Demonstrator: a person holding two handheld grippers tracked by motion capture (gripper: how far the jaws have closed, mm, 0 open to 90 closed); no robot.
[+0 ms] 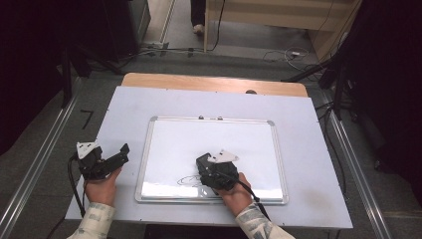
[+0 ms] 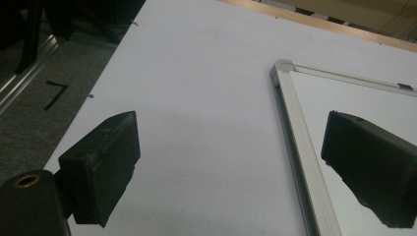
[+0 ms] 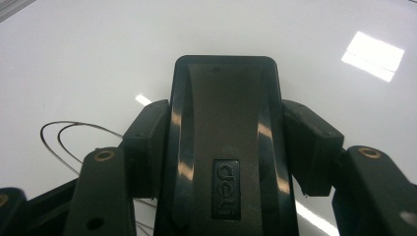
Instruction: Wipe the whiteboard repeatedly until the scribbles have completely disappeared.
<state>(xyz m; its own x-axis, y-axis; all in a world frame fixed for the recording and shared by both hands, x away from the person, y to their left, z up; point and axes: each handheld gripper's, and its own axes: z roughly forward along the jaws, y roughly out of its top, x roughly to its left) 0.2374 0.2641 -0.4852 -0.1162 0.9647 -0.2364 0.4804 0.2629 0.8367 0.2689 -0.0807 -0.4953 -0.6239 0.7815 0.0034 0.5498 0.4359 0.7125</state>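
Observation:
A white board with a silver frame (image 1: 144,154) lies on the white table cover. Thin black pen loops (image 1: 188,179) mark its near side, and they show at the left as curved lines (image 3: 74,132) in the right gripper view. My right gripper (image 1: 206,167) is shut on a black board eraser (image 3: 223,147), held flat on the board just right of the loops. My left gripper (image 1: 122,152) stands open over the cover, left of the board; one pad (image 2: 105,164) is over the cover, the other over the board's corner (image 2: 285,69).
A wooden table edge (image 1: 214,82) runs behind the white cover (image 1: 124,107). Metal rails (image 1: 45,154) flank the table on both sides. Cables lie on the floor at the back, where a person's foot (image 1: 198,27) stands.

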